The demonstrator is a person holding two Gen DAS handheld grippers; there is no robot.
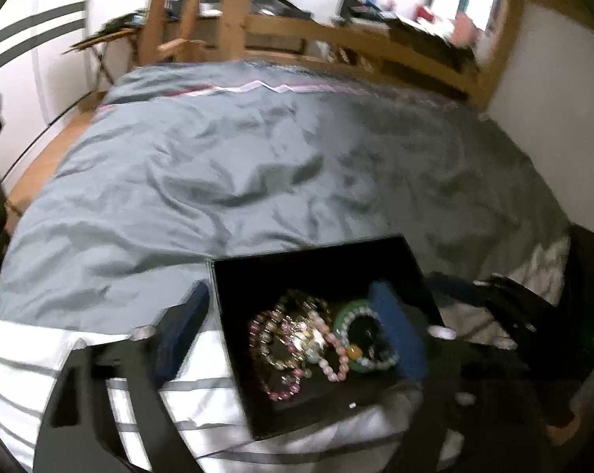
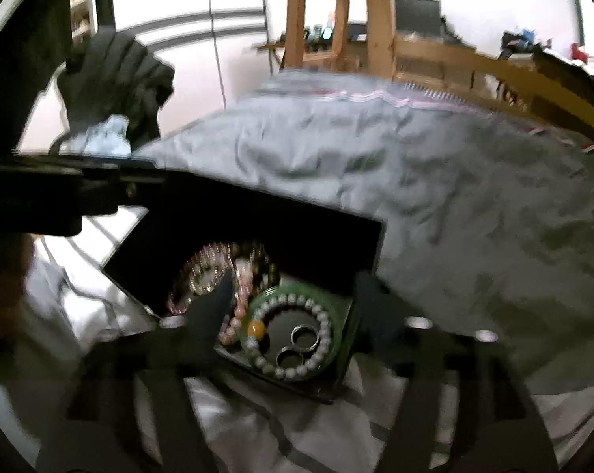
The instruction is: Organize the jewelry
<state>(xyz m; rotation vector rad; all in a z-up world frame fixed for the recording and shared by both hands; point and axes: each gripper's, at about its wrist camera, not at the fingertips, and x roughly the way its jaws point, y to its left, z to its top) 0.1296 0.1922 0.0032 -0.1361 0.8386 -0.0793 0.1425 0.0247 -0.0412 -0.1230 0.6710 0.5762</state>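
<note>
An open black box (image 1: 309,260) (image 2: 281,213) lies on the bed and holds a heap of bracelets. Among them are a pink bead string (image 1: 336,354), a purple crystal one (image 1: 275,392), a green bangle (image 2: 257,303) and a pale bead bracelet (image 2: 320,323) with an amber bead. Two metal rings (image 2: 305,335) rest inside that bangle. My left gripper (image 1: 293,327) is open, one blue finger outside the box's left wall, the other over its right side. My right gripper (image 2: 293,303) is open, its left finger among the bracelets and its right finger by the box's right wall.
The box sits on white striped bedding (image 1: 28,354) at the near edge of a rumpled grey duvet (image 1: 218,157). A wooden bed frame and ladder (image 1: 376,43) stand behind. A gloved hand (image 2: 111,75) holds the left gripper. White wardrobe doors are at the left.
</note>
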